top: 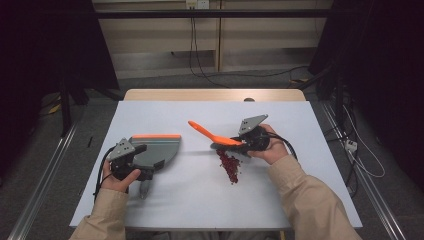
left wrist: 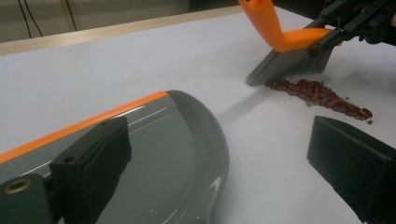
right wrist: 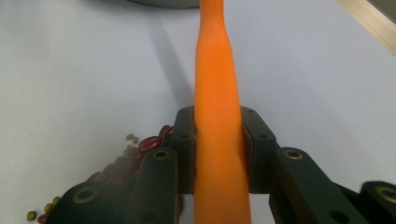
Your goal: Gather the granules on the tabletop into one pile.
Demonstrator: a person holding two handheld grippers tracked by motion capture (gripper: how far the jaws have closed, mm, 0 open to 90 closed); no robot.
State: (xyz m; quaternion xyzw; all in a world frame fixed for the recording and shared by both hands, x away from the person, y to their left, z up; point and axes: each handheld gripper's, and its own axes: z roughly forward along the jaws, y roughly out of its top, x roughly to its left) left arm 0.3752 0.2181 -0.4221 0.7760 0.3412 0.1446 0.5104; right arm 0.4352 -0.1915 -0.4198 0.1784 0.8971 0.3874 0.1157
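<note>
Listing the items on the white desk [top: 165, 200], as seen from beside it.

Item one: brush [top: 212, 135], smooth orange plastic handle, tapered and slightly waisted, with a flat band of stiff grey bristles. The right gripper [top: 250, 142] has its fingers [right wrist: 184, 144] pinching the handle from both sides; the right gripper view shows this pinch close up, the handle running straight up between the black pads. The left gripper view adds what that one lacks: the bristles [left wrist: 289, 65] standing on the desk at the far end of the beans.

Item two: beans [top: 229, 165], small, glossy, dark red, with a few olive-green ones mixed in. The high view shows them as a narrow streak running from the brush toward the person; the right gripper view shows them low at the left beside the fingers.

Item three: dustpan [top: 157, 149], grey moulded plastic, curved back wall, straight orange lip. It lies flat on the desk, well to the left of the beans. The left gripper view shows its glossy inner surface [left wrist: 177, 154].

Item four: left gripper [top: 136, 167], black, held at the dustpan's near edge. In its own view the fingers [left wrist: 93, 163] stand spread, one over the pan, one over bare desk; whether they grip the dustpan's handle I cannot tell.
</note>
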